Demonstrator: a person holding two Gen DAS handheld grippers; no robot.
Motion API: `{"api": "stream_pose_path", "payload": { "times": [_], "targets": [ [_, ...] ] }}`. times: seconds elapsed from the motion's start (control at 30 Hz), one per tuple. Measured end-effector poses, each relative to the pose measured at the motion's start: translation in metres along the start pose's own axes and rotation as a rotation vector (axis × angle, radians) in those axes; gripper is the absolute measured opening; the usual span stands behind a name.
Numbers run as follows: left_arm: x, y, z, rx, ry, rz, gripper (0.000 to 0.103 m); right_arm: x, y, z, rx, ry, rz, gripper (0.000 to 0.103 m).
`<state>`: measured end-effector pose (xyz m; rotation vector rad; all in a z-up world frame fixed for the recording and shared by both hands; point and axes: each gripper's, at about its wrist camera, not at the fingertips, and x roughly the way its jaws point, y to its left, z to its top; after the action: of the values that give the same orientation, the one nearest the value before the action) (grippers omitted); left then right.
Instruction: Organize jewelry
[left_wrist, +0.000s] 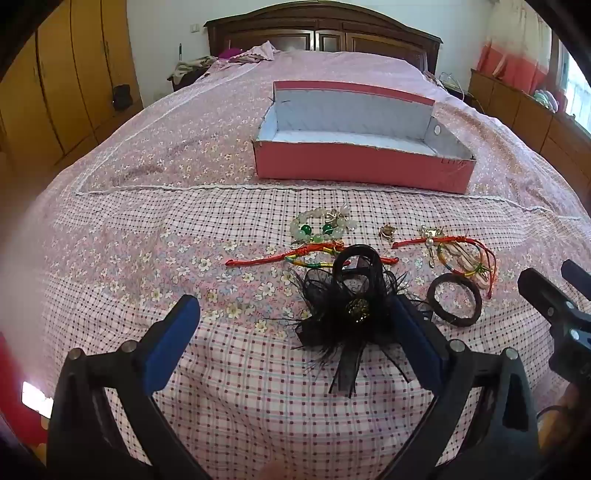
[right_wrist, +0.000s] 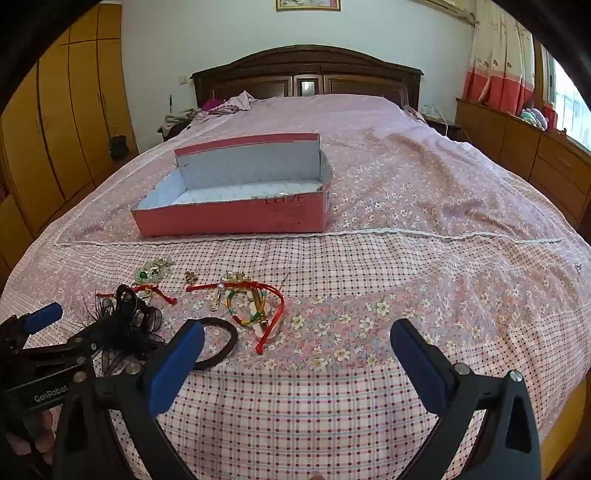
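Jewelry lies scattered on the bed's near end. A black feathered hair clip (left_wrist: 347, 306) rests just ahead of my left gripper (left_wrist: 295, 314), whose blue-padded jaws stand wide open and empty. Beyond it lie a green and white bead bracelet (left_wrist: 321, 225), a red cord bracelet (left_wrist: 291, 256), a small gold piece (left_wrist: 387, 232), a tangle of red and multicoloured cords (left_wrist: 465, 258) and a dark ring bangle (left_wrist: 454, 301). My right gripper (right_wrist: 295, 339) is open and empty, its left pad by the bangle (right_wrist: 221, 343); the cord tangle (right_wrist: 255, 306) lies ahead. The open pink box (left_wrist: 364, 168) (right_wrist: 236, 218) stands farther back.
Pink floral and checked bedspread (right_wrist: 406, 295) covers the whole bed. A dark wooden headboard (right_wrist: 306, 74) stands at the far end, yellow wardrobes (right_wrist: 55, 110) on the left, a wooden cabinet (right_wrist: 517, 147) and curtains on the right. Clothes lie near the pillows.
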<state>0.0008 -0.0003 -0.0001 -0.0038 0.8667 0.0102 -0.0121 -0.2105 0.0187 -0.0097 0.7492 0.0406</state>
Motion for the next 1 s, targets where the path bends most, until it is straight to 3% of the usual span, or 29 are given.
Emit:
{"api": "stream_pose_path", "payload": {
  "times": [1.0],
  "targets": [
    [-0.0019, 0.0078, -0.008, -0.016, -0.005, -0.007, 0.095, 0.0, 0.0032, -0.0021, -0.002, 0.01, 0.004, 0.103]
  ]
}}
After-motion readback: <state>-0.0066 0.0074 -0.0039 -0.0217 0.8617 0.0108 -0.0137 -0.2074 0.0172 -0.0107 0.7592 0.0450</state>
